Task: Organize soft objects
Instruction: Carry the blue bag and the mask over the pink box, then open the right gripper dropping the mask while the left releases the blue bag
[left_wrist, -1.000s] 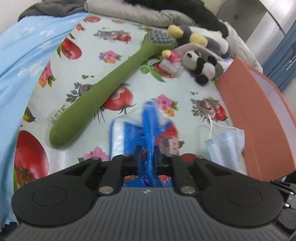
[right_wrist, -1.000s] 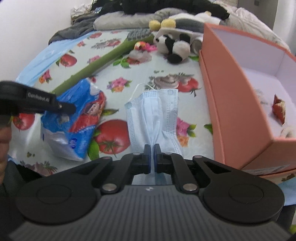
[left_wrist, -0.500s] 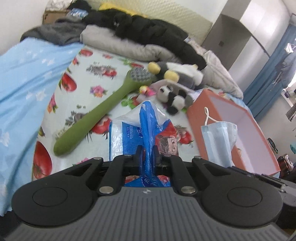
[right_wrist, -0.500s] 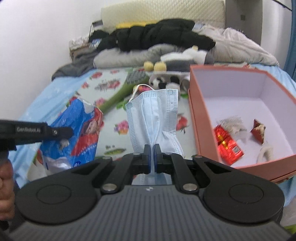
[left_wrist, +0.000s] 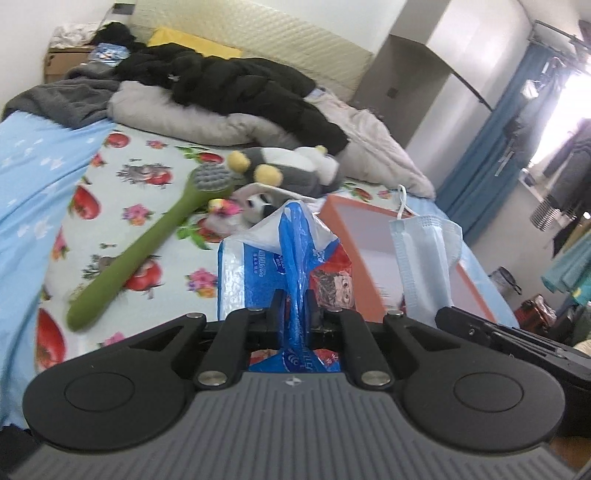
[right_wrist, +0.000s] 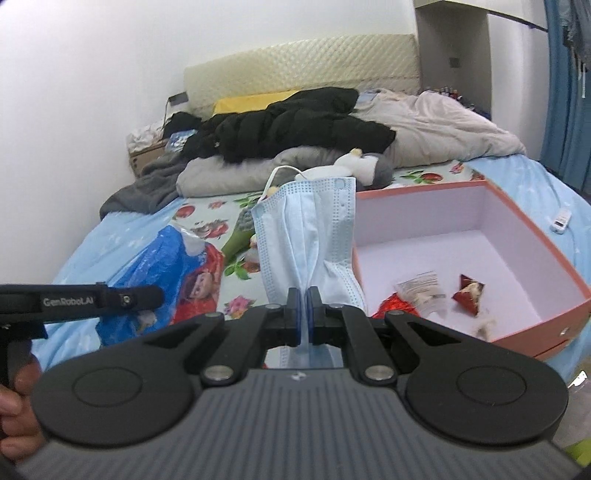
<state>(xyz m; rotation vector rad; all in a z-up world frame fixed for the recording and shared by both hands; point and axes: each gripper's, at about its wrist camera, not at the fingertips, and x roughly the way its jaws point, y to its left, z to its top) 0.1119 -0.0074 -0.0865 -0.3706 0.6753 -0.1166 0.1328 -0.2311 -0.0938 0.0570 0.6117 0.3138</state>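
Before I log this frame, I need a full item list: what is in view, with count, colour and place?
tissue pack: 1, blue plastic, held up by left gripper
face mask: 1, light blue, hanging from right gripper
box: 1, orange, open, on bed at right
wrappers: several, red and clear, inside box
brush: 1, green, on sheet
plush toys: a pile, grey, yellow, black-white, beyond brush
jacket: 1, black, far end
left gripper: shut
right gripper: shut
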